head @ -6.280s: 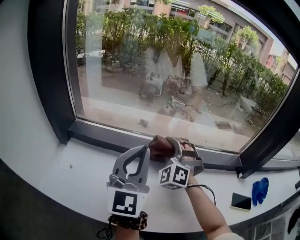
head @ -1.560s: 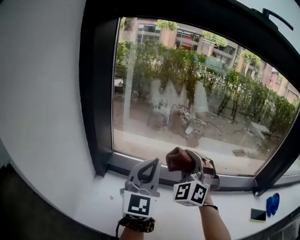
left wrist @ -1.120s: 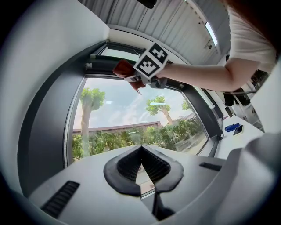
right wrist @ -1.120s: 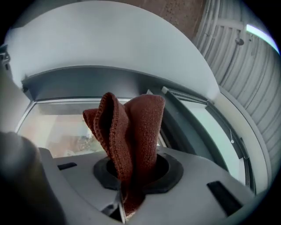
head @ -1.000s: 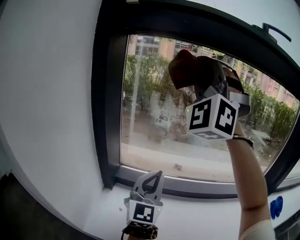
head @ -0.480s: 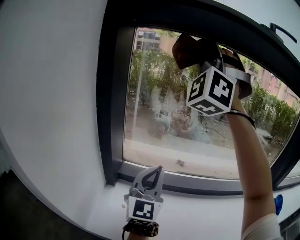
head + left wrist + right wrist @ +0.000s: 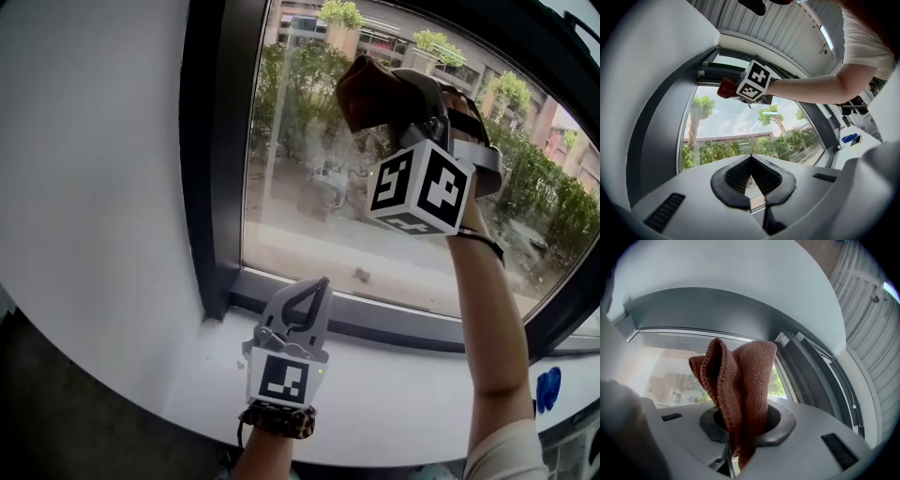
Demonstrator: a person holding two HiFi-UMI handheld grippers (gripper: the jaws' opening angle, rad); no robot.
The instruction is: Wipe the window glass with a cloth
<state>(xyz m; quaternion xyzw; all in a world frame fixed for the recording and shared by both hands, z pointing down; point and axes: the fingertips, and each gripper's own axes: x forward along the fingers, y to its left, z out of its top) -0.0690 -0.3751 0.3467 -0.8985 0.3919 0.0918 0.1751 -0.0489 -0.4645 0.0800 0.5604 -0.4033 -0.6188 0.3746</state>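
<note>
A folded brown cloth [image 7: 367, 91] is pinched in my right gripper [image 7: 398, 103], raised high against the window glass [image 7: 309, 187] near its upper middle. In the right gripper view the cloth [image 7: 738, 385] stands up out of the shut jaws, with the glass [image 7: 656, 371] and the dark upper frame behind it. My left gripper [image 7: 309, 295] rests low over the white sill [image 7: 394, 394], jaws shut and holding nothing, pointing at the bottom frame. The left gripper view shows its own shut fingertips [image 7: 751, 161] and, above, the right gripper's marker cube [image 7: 754, 80] with the cloth [image 7: 726, 88].
A dark window frame [image 7: 211, 187] borders the glass on the left and bottom. White wall [image 7: 84, 187] lies to the left. A blue object [image 7: 547, 388] lies at the sill's far right. A small dark speck [image 7: 360, 275] shows low on the glass.
The right gripper lifted the cloth from the sill up to the glass, and in the last half second has dropped slightly and shifted left. The left gripper stayed on the sill.
</note>
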